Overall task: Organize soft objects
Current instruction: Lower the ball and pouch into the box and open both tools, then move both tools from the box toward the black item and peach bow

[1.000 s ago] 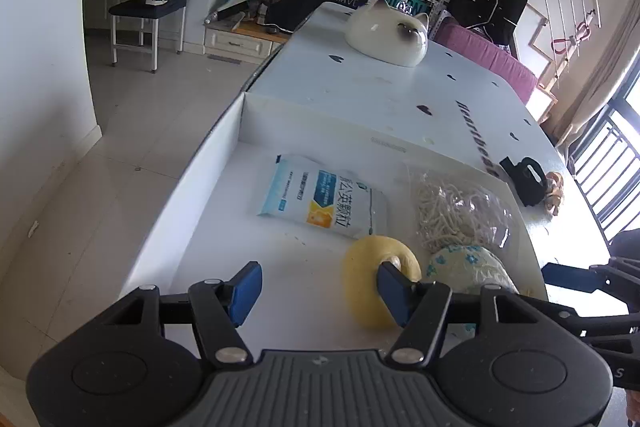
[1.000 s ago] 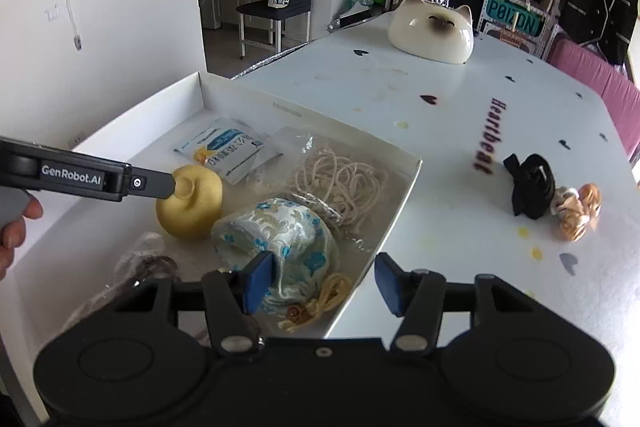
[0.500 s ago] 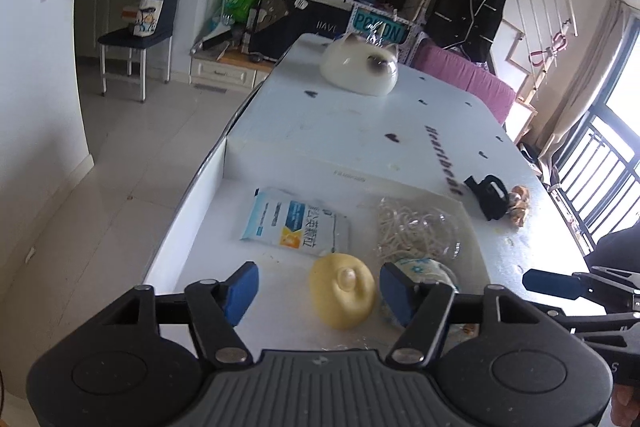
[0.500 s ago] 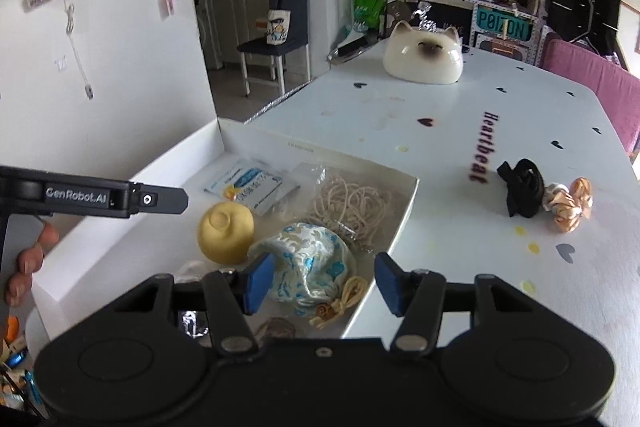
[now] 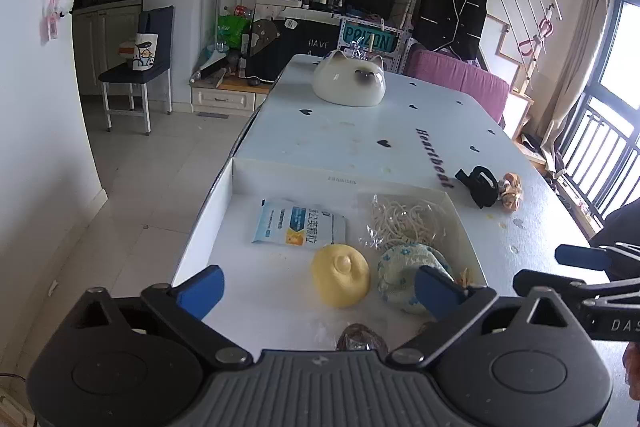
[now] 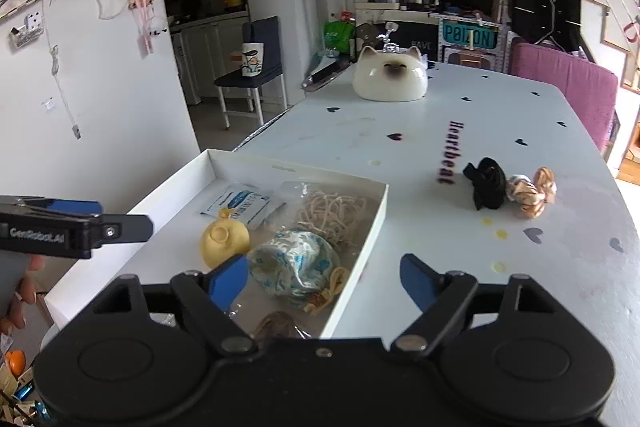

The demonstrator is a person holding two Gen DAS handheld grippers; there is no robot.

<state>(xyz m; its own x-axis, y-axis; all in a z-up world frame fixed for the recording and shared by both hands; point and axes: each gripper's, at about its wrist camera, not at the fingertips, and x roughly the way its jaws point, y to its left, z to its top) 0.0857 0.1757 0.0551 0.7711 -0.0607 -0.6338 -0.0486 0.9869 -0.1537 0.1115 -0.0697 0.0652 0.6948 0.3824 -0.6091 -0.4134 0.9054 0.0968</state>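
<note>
table (image 6: 460,115) first, then the white tray (image 5: 280,173) at its near edge. we hold both tools tilted down over it. left gripper (image 5: 316,289) has just been opening, jaws wide and empty, above the yellow pouch (image 5: 340,281). right gripper (image 6: 324,281) has opened too, nothing clamped, over the floral pouch (image 6: 296,263). both pouches lie in the tray.
</note>
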